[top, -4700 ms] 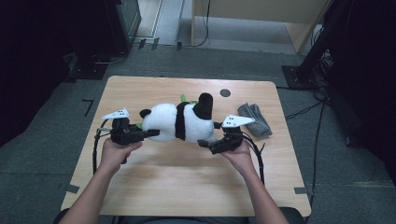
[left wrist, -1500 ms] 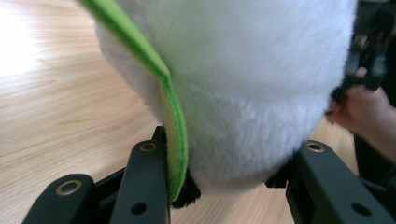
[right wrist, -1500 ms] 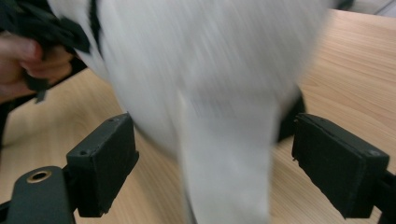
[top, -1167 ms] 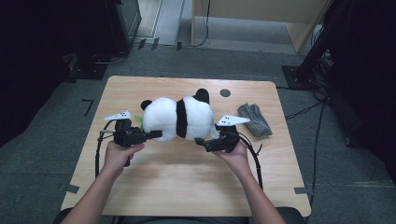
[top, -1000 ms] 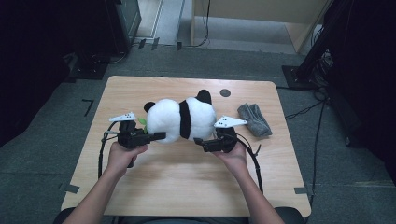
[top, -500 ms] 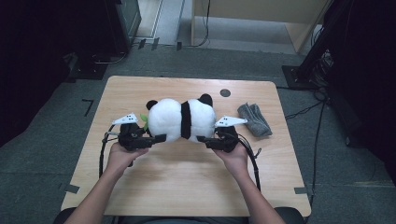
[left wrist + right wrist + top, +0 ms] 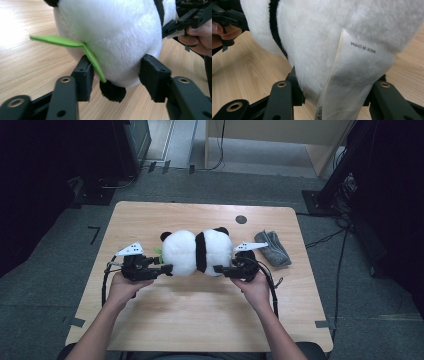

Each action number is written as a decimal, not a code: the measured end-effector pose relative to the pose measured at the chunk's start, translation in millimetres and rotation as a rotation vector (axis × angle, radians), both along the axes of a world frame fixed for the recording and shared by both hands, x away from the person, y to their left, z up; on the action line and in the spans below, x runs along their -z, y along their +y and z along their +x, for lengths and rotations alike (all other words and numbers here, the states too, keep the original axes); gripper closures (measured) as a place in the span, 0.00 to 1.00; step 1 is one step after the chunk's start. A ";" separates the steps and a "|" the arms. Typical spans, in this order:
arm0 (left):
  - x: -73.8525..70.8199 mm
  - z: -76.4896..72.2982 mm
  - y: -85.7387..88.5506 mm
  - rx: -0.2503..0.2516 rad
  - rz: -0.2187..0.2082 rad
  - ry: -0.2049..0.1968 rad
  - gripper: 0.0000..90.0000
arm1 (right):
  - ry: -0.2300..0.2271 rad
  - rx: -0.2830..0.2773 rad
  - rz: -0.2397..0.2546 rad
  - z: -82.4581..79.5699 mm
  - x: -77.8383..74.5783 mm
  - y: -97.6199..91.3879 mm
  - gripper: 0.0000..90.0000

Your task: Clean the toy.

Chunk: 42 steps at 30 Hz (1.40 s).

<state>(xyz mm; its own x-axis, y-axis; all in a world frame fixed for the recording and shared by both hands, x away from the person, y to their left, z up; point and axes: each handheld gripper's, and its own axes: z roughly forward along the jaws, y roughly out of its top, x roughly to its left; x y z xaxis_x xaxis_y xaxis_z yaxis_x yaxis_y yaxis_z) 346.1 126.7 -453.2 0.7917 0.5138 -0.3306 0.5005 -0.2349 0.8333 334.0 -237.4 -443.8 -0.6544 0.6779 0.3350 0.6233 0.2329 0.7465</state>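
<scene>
Plush panda (image 7: 197, 252) lay at table (image 7: 150, 215) centre, long axis running 9-to-3 o'clock across the high view. Black ears (image 7: 221, 230) showed along its 12 o'clock edge; a black band crossed the white body mid-length, perpendicular to that axis. Which end was the head: couldn't tell for sure.

Left gripper (image 7: 167, 268) sat at the panda's 9 o'clock end, its jaws having just been closing. In left gripper view the left gripper (image 7: 117, 80) had both pads pressed into white fur, w/ a green felt leaf (image 7: 75, 46) and a small black tuft (image 7: 112, 91) between them. So: narrowed, gripping plush.

Right gripper (image 7: 218, 269) was at the 3 o'clock end, jaws approx. steady over the last half sec. after closing. In right gripper view the right gripper (image 7: 334, 92) clamped fur plus a white sewn-in label (image 7: 352, 82); text read "MADE IN CHINA", upside down in that view. More print at the label's 6 o'clock end, too cut off to read.

Grey folded cloth (image 7: 272, 248) lay at 3 o'clock of the panda, near the right gripper. Dark round spot (image 7: 241, 219) on the table at 12–1 o'clock.
</scene>
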 end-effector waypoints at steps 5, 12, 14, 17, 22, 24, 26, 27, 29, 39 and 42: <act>5.2 2.6 -2.6 -0.008 0.045 0.004 0.58 | -0.014 0.006 -0.011 0.1 3.3 -0.4 0.57; 9.3 3.1 1.8 -0.005 0.055 0.044 0.56 | 0.045 -0.005 -0.004 -0.9 7.8 2.0 0.54; 9.3 3.1 2.6 -0.004 0.059 0.049 0.56 | 0.049 -0.005 -0.004 -2.4 5.4 2.4 0.52; 11.1 3.2 1.7 -0.004 0.083 0.048 0.54 | 0.057 0.004 -0.011 -3.8 6.2 3.2 0.50; 17.6 6.0 0.7 -0.002 0.144 0.071 0.51 | 0.105 0.014 -0.013 0.5 13.7 3.9 0.45; 19.9 7.0 0.6 -0.014 0.155 0.066 0.50 | 0.102 0.019 -0.020 0.8 13.8 4.7 0.42; 21.9 8.4 1.8 -0.017 0.159 0.062 0.48 | 0.111 0.013 -0.023 2.0 15.5 4.8 0.40; 22.8 9.0 2.4 -0.019 0.159 0.060 0.47 | 0.113 0.012 -0.026 2.4 16.7 4.6 0.39; 23.8 9.8 3.1 -0.023 0.160 0.062 0.46 | 0.104 0.010 -0.017 3.2 18.0 3.5 0.36; 23.2 10.5 5.4 -0.046 0.158 0.044 0.43 | 0.020 0.000 -0.058 0.1 15.7 0.7 0.33; 22.9 10.4 5.6 -0.051 0.152 0.038 0.43 | -0.025 -0.003 -0.109 -2.6 12.1 0.1 0.32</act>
<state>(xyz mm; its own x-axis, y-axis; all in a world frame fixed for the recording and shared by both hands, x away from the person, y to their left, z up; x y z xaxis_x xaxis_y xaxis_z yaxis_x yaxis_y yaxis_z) 356.5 132.3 -476.0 0.7518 0.5993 -0.2750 0.5453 -0.3307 0.7702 331.5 -237.3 -455.9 -0.6634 0.7076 0.2432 0.6043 0.3150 0.7319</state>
